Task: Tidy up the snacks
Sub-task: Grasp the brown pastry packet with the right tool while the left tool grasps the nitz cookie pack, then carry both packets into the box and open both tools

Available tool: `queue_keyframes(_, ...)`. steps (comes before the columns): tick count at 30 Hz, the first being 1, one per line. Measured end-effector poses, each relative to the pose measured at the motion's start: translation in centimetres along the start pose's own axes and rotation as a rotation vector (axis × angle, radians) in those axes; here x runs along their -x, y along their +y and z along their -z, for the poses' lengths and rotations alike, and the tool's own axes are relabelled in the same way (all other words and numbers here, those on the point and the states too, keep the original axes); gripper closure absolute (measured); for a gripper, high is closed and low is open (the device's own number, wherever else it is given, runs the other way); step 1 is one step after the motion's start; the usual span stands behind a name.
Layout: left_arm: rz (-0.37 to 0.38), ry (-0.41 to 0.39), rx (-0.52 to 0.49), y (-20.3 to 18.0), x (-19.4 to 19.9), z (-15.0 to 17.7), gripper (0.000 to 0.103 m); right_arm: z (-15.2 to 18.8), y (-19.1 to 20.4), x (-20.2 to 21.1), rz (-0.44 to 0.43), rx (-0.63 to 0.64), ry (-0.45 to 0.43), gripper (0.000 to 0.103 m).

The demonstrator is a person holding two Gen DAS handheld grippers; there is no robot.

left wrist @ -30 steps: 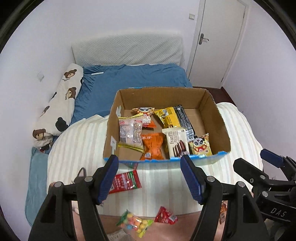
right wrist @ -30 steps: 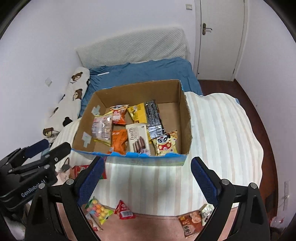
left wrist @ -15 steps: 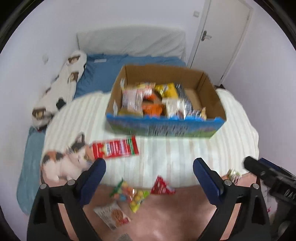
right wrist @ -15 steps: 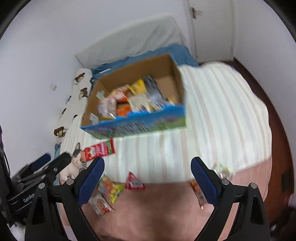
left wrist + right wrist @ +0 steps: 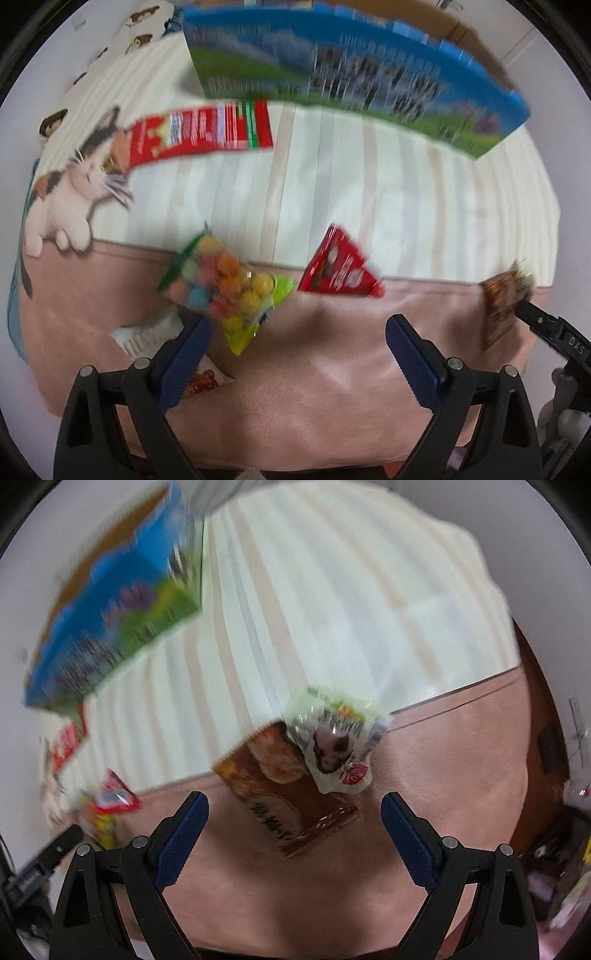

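Pale-green wrapper (image 5: 334, 746) on brown packet (image 5: 284, 801), only in right wrist view.

We are dropping both claws fast toward the bed, tipping them from looking across the room to looking almost straight down. The left gripper (image 5: 297, 341), half-closed a second ago, is now spread wide with nothing between its jaws, and the bag of coloured candy balls (image 5: 225, 288) is coming up just ahead of its left finger. The cardboard box (image 5: 354, 77) is sliding away to the far top of both views. The right gripper (image 5: 295, 818) is closing in over the brown snack packet (image 5: 284, 801), which is now reaching between its open jaws.
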State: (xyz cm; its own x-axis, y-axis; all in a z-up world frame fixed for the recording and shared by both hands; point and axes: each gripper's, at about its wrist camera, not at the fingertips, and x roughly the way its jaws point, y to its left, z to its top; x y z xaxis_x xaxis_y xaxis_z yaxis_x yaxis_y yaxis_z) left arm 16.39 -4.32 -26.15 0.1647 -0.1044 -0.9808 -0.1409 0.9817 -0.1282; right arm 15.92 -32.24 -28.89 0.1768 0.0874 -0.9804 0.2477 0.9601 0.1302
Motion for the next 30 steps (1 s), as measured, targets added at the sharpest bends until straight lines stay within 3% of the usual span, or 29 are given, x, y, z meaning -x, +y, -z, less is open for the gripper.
queue_keyframes(3,-0.016,0.03,0.001,-0.1,-1.4,0.8,0.006,0.1,0.8,-2.6,0.038,0.07,0.024,0.007)
queue_keyframes(5,-0.021,0.041,0.008,0.1,-1.9,1.3,0.006,0.3,1.3,-3.9,0.074,0.088,0.029,0.022)
queue_keyframes(8,-0.027,0.041,0.037,1.2,-1.7,1.8,0.006,0.7,1.9,-4.2,0.106,0.093,0.001,0.027)
queue_keyframes(11,-0.046,0.025,0.066,2.8,-1.0,1.8,0.006,1.5,3.2,-4.1,0.068,0.1,0.008,0.034)
queue_keyframes(15,-0.084,-0.001,0.069,5.1,0.3,0.5,0.006,2.0,6.3,-4.4,-0.009,0.129,0.04,0.034)
queue_keyframes(18,-0.162,-0.022,0.072,7.5,1.3,-0.7,0.006,1.8,8.9,-5.0,-0.06,0.13,0.056,0.034)
queue_keyframes(21,-0.168,0.016,0.135,10.6,1.2,-0.7,0.006,1.6,11.2,-5.7,-0.122,0.103,0.089,0.034)
queue_keyframes(24,-0.12,0.087,0.213,12.7,-0.3,0.7,0.006,1.8,13.2,-6.8,-0.124,0.101,0.127,0.032)
queue_keyframes(25,-0.109,0.109,0.235,13.2,-0.7,0.7,0.006,1.9,13.6,-7.3,-0.122,0.103,0.152,0.026)
queue_keyframes(28,-0.01,0.2,0.351,14.3,-3.0,3.1,0.006,1.8,14.1,-7.5,-0.148,0.102,0.169,0.015)
queue_keyframes(30,0.043,0.236,0.419,14.7,-4.3,4.1,0.006,2.0,13.7,-7.4,-0.155,0.095,0.173,0.015)
